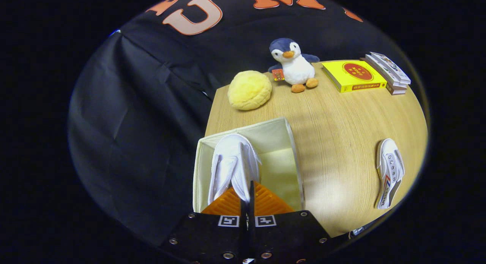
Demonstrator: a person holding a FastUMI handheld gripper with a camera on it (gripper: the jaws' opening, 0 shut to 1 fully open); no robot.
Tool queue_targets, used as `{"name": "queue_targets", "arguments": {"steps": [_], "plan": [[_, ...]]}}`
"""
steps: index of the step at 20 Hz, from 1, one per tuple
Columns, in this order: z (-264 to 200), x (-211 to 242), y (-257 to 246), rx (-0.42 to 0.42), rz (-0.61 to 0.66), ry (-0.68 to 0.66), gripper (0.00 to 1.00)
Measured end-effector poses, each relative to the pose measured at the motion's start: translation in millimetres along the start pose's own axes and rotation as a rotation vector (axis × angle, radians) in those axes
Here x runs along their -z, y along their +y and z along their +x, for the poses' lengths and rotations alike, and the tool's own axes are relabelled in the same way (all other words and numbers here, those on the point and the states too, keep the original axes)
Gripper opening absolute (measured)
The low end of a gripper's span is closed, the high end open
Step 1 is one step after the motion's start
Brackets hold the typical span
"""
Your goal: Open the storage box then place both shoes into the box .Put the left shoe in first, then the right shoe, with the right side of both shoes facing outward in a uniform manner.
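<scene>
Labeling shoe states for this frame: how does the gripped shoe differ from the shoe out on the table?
The gripped shoe is pinched between the gripper fingers; the table shoe lies free.
The gripped shoe hangs over the open storage box; the table shoe rests on the wooden table, well off to the box's side.
The table shoe shows laces and a side stripe; the gripped shoe shows neither.
Both are white.

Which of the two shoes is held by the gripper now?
The shoe over the open storage box, pinched by the gripper. The other shoe lies alone on the table.
</scene>
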State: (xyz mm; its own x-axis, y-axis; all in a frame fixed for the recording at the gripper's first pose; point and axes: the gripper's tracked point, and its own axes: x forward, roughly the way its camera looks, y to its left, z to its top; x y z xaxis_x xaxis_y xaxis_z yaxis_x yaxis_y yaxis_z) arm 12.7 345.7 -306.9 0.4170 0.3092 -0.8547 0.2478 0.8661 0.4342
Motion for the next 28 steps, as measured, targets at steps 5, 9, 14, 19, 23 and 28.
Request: {"name": "queue_targets", "arguments": {"steps": [5,9,14,19,23,28], "plan": [[29,19,6,0.045,0.018,0.04,0.01],[51,33,12,0.079,0.044,0.071,0.01],[71,39,12,0.099,0.063,0.084,0.03],[75,73,26,0.026,0.053,0.234,0.15],[46,60,53,-0.142,0.053,0.201,0.35],[-3,34,38,-0.215,-0.01,0.094,0.58]]}}
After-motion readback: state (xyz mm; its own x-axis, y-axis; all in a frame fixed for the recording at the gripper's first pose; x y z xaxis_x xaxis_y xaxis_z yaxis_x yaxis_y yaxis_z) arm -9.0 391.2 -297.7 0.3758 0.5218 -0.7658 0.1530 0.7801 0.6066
